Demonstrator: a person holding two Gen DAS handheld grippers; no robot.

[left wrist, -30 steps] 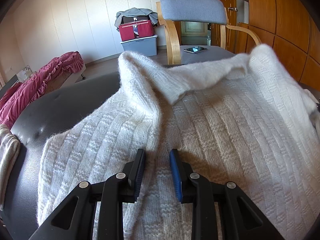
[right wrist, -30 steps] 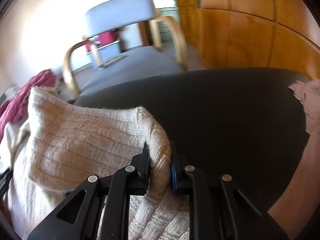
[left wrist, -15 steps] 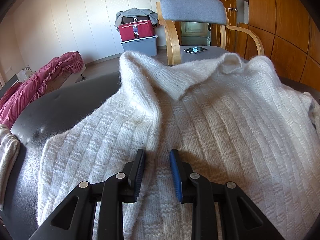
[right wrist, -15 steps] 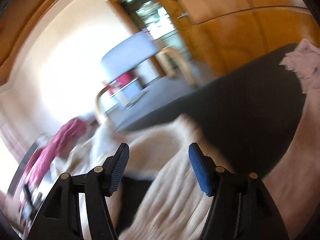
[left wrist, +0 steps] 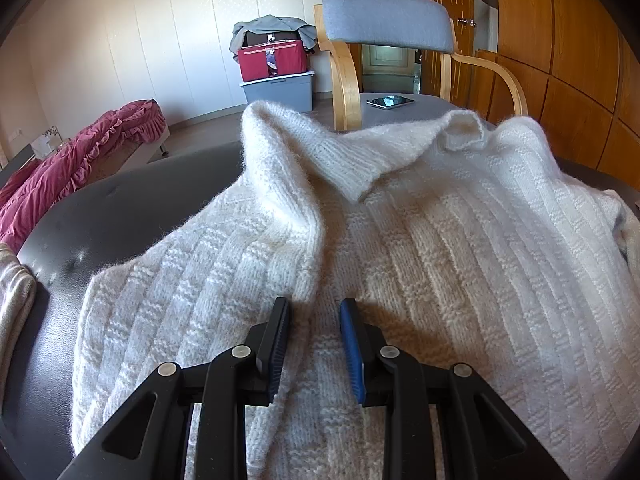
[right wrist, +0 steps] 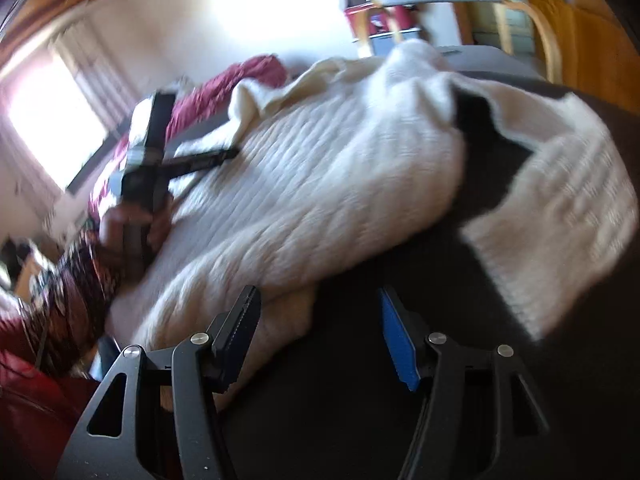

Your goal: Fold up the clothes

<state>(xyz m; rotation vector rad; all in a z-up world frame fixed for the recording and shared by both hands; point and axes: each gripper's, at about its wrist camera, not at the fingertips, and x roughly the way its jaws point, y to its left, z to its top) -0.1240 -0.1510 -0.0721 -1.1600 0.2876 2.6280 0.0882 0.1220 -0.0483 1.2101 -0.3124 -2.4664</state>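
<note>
Cream knit sweater (left wrist: 400, 248) spread over dark padded surface (left wrist: 132, 200), collar toward grey chair (left wrist: 388, 20). Left gripper (left wrist: 314, 334) resting low on the knit, jaws narrowly parted, fabric lying between but whether pinched: cannot tell. Right gripper (right wrist: 318, 332) jaws just opened then eased inward, empty, over bare surface beside the sleeve (right wrist: 560, 216). Next: take the sleeve edge squarely, fold inward, keep the left side anchored, avoid dragging.

No legible text or labels anywhere.
</note>
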